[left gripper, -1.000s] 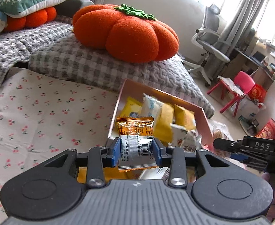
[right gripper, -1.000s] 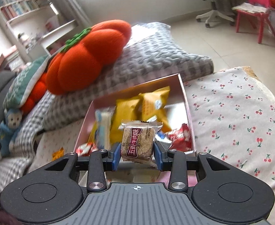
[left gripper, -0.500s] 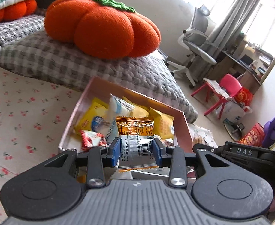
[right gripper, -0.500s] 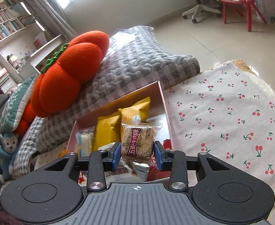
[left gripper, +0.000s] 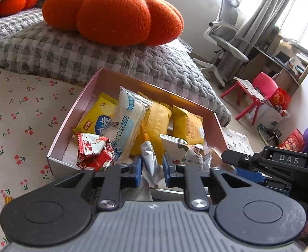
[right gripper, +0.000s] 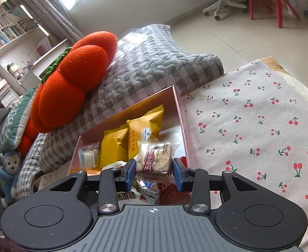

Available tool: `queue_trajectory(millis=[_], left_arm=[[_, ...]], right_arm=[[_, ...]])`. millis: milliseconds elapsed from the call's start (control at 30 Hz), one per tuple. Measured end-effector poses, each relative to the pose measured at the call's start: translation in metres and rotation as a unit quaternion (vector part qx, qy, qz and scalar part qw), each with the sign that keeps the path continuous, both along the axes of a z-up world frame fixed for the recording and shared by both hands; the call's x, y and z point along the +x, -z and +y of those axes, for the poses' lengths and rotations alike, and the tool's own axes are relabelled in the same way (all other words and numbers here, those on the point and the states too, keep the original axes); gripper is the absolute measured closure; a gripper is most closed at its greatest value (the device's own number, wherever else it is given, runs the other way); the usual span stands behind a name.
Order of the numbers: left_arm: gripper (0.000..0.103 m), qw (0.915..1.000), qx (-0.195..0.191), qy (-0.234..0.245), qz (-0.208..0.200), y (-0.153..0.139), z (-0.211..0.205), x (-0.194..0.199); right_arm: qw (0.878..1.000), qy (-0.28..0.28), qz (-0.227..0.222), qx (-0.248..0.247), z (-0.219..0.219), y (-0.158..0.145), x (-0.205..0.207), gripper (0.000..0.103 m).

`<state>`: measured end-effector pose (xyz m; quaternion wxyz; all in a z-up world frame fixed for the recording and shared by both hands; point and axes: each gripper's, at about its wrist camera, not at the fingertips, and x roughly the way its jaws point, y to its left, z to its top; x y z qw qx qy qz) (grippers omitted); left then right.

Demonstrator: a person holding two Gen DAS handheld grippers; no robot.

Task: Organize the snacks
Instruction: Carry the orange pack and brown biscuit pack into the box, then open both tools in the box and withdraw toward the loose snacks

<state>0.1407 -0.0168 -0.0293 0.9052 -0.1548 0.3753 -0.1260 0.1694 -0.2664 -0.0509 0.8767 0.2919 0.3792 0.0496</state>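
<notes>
A pink open box on the cherry-print cloth holds several snack packets: yellow ones, a white-blue bread packet and a red one. My left gripper is over the box's near edge, its jaws apart, and a silver-backed packet hangs loose and tilted between them. My right gripper is over the box, its jaws slightly apart around a brown cake packet, which looks blurred. The right gripper's body also shows in the left wrist view.
A big orange pumpkin cushion lies on a grey quilted blanket behind the box. Cherry-print cloth spreads to the right of the box. An office chair and a red child's chair stand on the floor beyond.
Both grippers moved forward and down over the box. The left jaws widened and the orange packet turned and slipped down. The right jaws widened and the brown packet is tilting loose.
</notes>
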Motion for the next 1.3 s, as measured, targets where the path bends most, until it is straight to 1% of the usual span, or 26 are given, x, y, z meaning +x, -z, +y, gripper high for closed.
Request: queue_trajectory(millis=[100, 133, 167, 200, 233, 267, 400, 467, 533, 600, 667, 800, 867, 933, 967, 1000, 1067, 1300], left_arm=[[0.084, 1.0000, 0.000, 0.001, 0.002, 0.001, -0.001, -0.001], [0.080, 1.0000, 0.001, 0.002, 0.001, 0.001, -0.002, 0.000], [0.068, 1.0000, 0.002, 0.002, -0.001, 0.000, -0.003, -0.001], [0.062, 1.0000, 0.002, 0.003, 0.001, 0.000, -0.004, 0.000], [0.055, 1.0000, 0.000, 0.004, 0.001, 0.000, -0.005, 0.000], [0.053, 1.0000, -0.001, 0.004, 0.000, -0.001, -0.005, -0.001], [0.044, 0.9999, 0.012, 0.009, -0.001, -0.004, -0.010, -0.001], [0.038, 0.9997, 0.021, 0.012, -0.004, -0.006, -0.011, -0.003], [0.035, 0.9996, 0.026, 0.014, -0.006, -0.009, -0.011, -0.004], [0.032, 0.9995, 0.025, 0.015, -0.006, -0.012, -0.009, -0.007], [0.026, 0.9996, 0.023, 0.013, -0.007, -0.015, -0.007, -0.010], [0.021, 0.9998, 0.016, 0.012, -0.005, -0.020, -0.002, -0.015], [0.015, 0.9998, 0.018, 0.010, -0.007, -0.022, -0.001, -0.019], [0.013, 0.9997, 0.019, 0.011, -0.010, -0.026, -0.001, -0.023], [0.012, 0.9997, 0.019, 0.012, -0.011, -0.027, 0.000, -0.025], [0.011, 0.9997, 0.020, 0.013, -0.011, -0.029, 0.000, -0.027], [0.008, 0.9996, 0.022, 0.014, -0.011, -0.030, 0.001, -0.031], [0.003, 0.9984, 0.051, 0.023, -0.007, -0.032, 0.004, -0.045]], right_arm=[[1.000, 0.002, -0.003, 0.002, 0.000, -0.001, 0.000, 0.064], [1.000, 0.001, -0.004, 0.003, 0.000, -0.001, 0.000, 0.063], [1.000, 0.000, -0.004, 0.004, 0.000, -0.002, 0.000, 0.060], [1.000, 0.000, -0.003, 0.006, 0.000, -0.003, -0.001, 0.046], [1.000, 0.001, -0.004, 0.009, 0.000, -0.004, -0.001, 0.040], [1.000, 0.001, -0.007, 0.011, 0.000, -0.005, -0.002, 0.033], [1.000, -0.003, -0.012, 0.009, 0.003, -0.011, -0.004, 0.031], [1.000, -0.005, -0.012, 0.004, 0.005, -0.013, -0.005, 0.029], [1.000, -0.009, -0.012, -0.004, 0.007, -0.016, -0.006, 0.027], [1.000, -0.012, -0.015, -0.012, 0.008, -0.020, -0.008, 0.024], [1.000, -0.015, -0.017, -0.021, 0.010, -0.024, -0.010, 0.021], [0.999, -0.022, -0.017, -0.041, 0.014, -0.029, -0.016, 0.020], [0.998, -0.025, -0.016, -0.048, 0.015, -0.032, -0.019, 0.020], [0.998, -0.030, -0.017, -0.056, 0.017, -0.035, -0.024, 0.020], [0.997, -0.033, -0.019, -0.060, 0.018, -0.037, -0.026, 0.018], [0.997, -0.036, -0.021, -0.065, 0.019, -0.039, -0.029, 0.014], [0.996, -0.041, -0.024, -0.079, 0.022, -0.041, -0.034, 0.011], [0.993, -0.054, -0.018, -0.103, 0.025, -0.044, -0.050, 0.010]])
